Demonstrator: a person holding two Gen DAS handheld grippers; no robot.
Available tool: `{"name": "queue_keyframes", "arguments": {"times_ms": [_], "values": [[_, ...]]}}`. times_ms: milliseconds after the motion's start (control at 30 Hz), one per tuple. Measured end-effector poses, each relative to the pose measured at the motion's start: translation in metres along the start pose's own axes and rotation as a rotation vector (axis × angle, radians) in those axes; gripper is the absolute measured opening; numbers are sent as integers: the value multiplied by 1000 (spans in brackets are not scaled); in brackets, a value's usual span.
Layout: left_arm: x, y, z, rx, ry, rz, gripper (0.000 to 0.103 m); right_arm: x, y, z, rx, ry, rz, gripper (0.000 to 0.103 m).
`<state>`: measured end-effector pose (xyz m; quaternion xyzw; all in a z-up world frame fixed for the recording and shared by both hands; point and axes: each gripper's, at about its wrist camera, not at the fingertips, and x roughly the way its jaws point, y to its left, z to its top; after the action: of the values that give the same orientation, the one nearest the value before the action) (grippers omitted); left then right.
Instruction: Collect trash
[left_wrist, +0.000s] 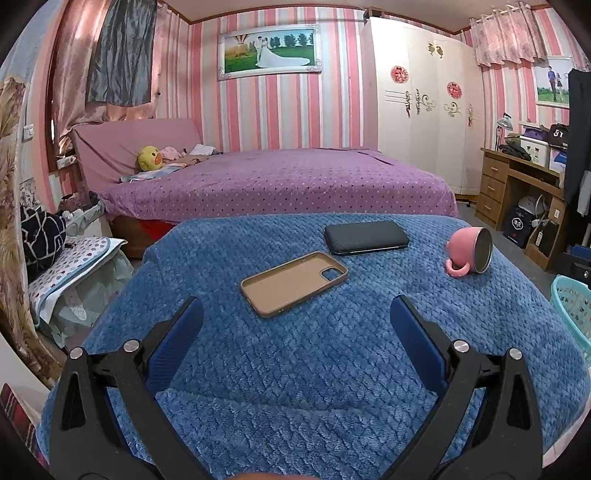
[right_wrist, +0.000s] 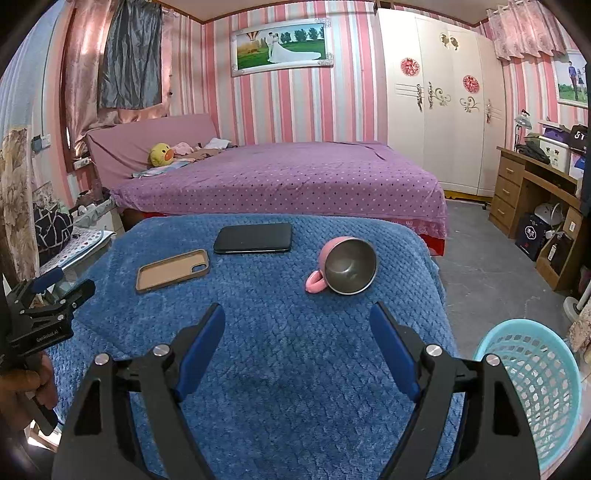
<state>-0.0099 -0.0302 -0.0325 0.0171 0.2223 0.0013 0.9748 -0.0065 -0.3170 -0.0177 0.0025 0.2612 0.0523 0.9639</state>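
A blue quilted cloth (left_wrist: 314, 369) (right_wrist: 295, 350) covers a table. On it lie a tan phone case (left_wrist: 293, 282) (right_wrist: 173, 270), inside up, a black phone (left_wrist: 366, 237) (right_wrist: 253, 238), and a pink cup (left_wrist: 469, 251) (right_wrist: 345, 266) tipped on its side. A turquoise mesh basket (right_wrist: 535, 384) (left_wrist: 574, 314) stands by the table's right edge. My left gripper (left_wrist: 295, 314) is open and empty, just short of the phone case. My right gripper (right_wrist: 297, 317) is open and empty, short of the cup. The left gripper also shows at the left edge of the right wrist view (right_wrist: 48, 295).
A purple dotted bed (left_wrist: 280, 181) stands behind the table, with a yellow duck toy (left_wrist: 149, 158). A white wardrobe (left_wrist: 421, 103) and a wooden desk (left_wrist: 517, 188) are at the right. Cluttered bedding and bags (left_wrist: 66, 266) sit at the left. Grey floor (right_wrist: 487, 258) lies right of the table.
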Motion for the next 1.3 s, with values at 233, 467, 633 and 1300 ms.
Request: {"name": "queue_keyframes", "arguments": {"times_ms": [233, 467, 633, 1300], "values": [[0, 4, 0, -7, 0, 1, 98, 1, 0, 0, -6, -2, -6, 80], [0, 4, 0, -8, 0, 1, 98, 2, 1, -1, -8, -1, -2, 80], [0, 5, 0, -8, -1, 2, 98, 3, 3, -2, -9, 0, -2, 80], [0, 4, 1, -8, 3, 0, 98, 2, 3, -2, -5, -2, -5, 80]]}}
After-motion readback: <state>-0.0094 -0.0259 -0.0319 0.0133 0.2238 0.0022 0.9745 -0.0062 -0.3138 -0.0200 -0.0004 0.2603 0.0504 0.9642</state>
